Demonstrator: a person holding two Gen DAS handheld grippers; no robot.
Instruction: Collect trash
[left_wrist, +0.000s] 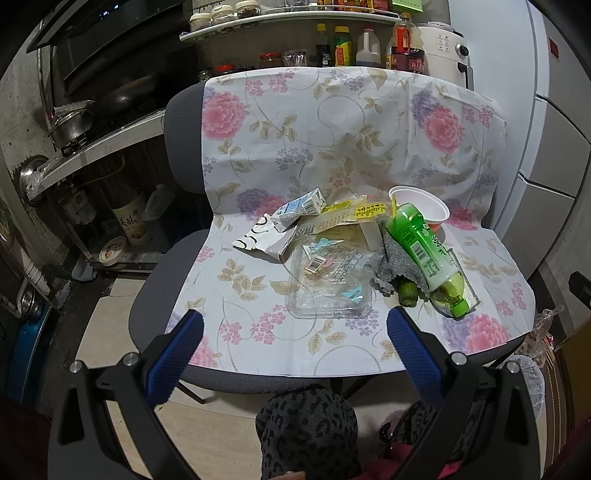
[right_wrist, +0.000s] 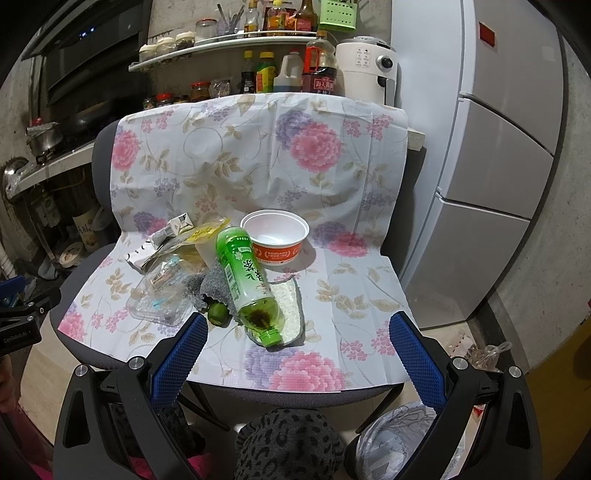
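On the chair seat, under the floral sheet, the trash sits in one heap toward the middle and back, ahead of both claws. Your right claw is spread wide and holds nothing; same for your left claw.

Key relation: the green bottle lies on its side, long axis running from the back of the seat toward the front edge, cap end nearest you. The cap sits just ahead of the right claw, slightly left of its centreline. The right claw looks nearer, so I'd take the bottle with it. The fingers already straddle the bottle's width, so closing across the body rather than along it should work.

The bottle rests on a grey cloth, with a white pad under its cap end. A lime touches the cloth's near corner, and the bottle's far end is up against the orange cup.

For the left claw, the clear plastic tray is straight ahead. Behind it lie the torn wrapper, small carton and yellow packet.

Open room: the seat's right half and front edge are bare sheet. A lined bin sits on the floor below the front right corner. Watch the sheet, it may drag.
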